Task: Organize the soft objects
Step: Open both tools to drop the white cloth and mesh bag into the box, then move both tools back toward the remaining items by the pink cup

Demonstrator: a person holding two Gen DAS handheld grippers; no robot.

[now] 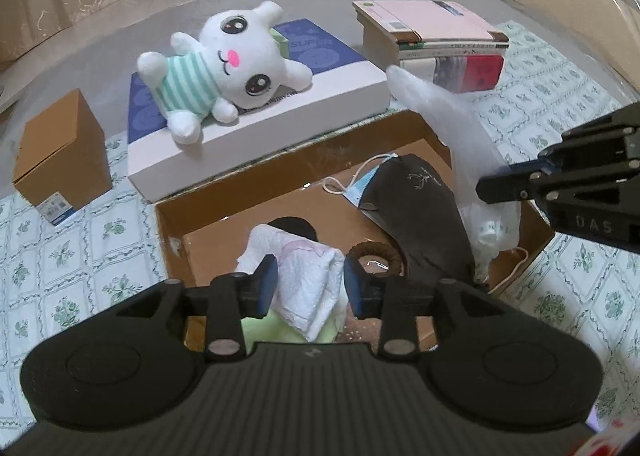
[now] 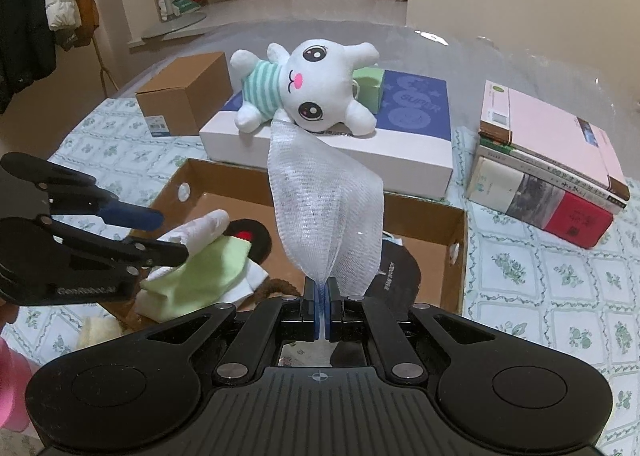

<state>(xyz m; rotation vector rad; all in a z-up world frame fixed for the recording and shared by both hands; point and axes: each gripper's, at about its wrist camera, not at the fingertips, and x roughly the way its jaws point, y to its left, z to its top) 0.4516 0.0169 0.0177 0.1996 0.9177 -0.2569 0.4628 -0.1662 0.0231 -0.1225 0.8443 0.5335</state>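
Note:
A shallow cardboard box [image 1: 248, 192] [image 2: 460, 224] holds soft items: a white cloth [image 1: 308, 280] [image 2: 200, 230] on a green cloth [image 2: 204, 268], a dark pouch [image 1: 416, 200], a face mask [image 1: 360, 184] and a brown ring [image 1: 376, 252]. My left gripper [image 1: 310, 282] [image 2: 168, 236] is open over the box, its fingers either side of the white cloth. My right gripper [image 2: 322, 292] [image 1: 486, 188] is shut on a white mesh cloth [image 2: 324, 208] [image 1: 452, 124], held up above the box's right side. A white plush bunny [image 1: 224, 64] [image 2: 308, 88] lies on a flat white-and-blue box [image 1: 260, 128] [image 2: 400, 152].
A small brown carton [image 1: 60, 160] [image 2: 180, 96] stands left of the flat box. A stack of books [image 1: 436, 44] [image 2: 548, 160] lies at the right. A green-patterned tablecloth [image 1: 80, 256] [image 2: 560, 296] covers the table. A small green box [image 2: 370, 84] sits behind the bunny.

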